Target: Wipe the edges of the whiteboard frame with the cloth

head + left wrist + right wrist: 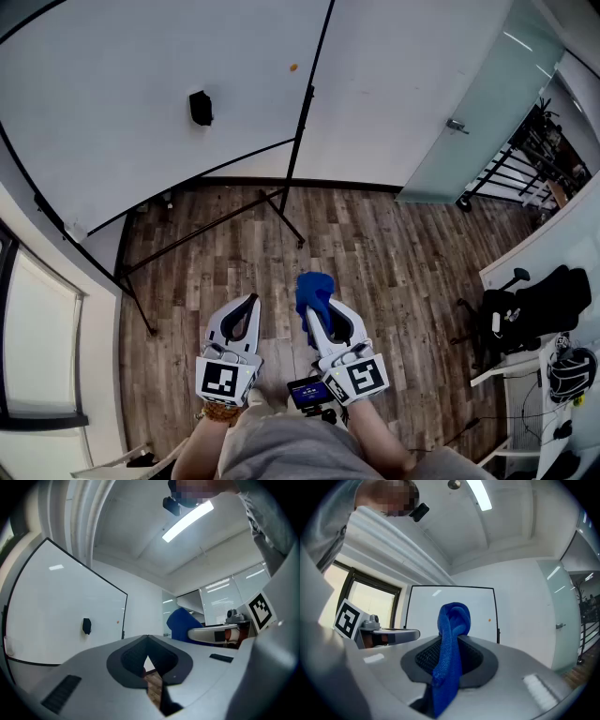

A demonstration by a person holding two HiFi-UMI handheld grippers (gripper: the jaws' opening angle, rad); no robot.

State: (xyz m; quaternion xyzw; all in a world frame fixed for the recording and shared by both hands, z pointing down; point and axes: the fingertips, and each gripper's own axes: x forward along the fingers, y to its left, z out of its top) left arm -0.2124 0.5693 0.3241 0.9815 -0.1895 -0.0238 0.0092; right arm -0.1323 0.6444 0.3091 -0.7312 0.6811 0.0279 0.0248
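Observation:
A large whiteboard (150,84) with a thin black frame (314,89) stands on a black stand ahead of me; a black eraser (201,108) sticks to its face. My right gripper (314,305) is shut on a blue cloth (312,292) that bunches out past its tips. In the right gripper view the cloth (449,653) hangs between the jaws, the whiteboard (450,606) behind it. My left gripper (246,305) is shut with nothing in it, beside the right one and well short of the board. The left gripper view shows the board (61,606) at left.
The stand's black legs (216,225) spread over the wooden floor (375,253) between me and the board. A glass door (469,112) is at the right. A desk with a black chair (539,305) stands at the far right. A window (37,337) is at left.

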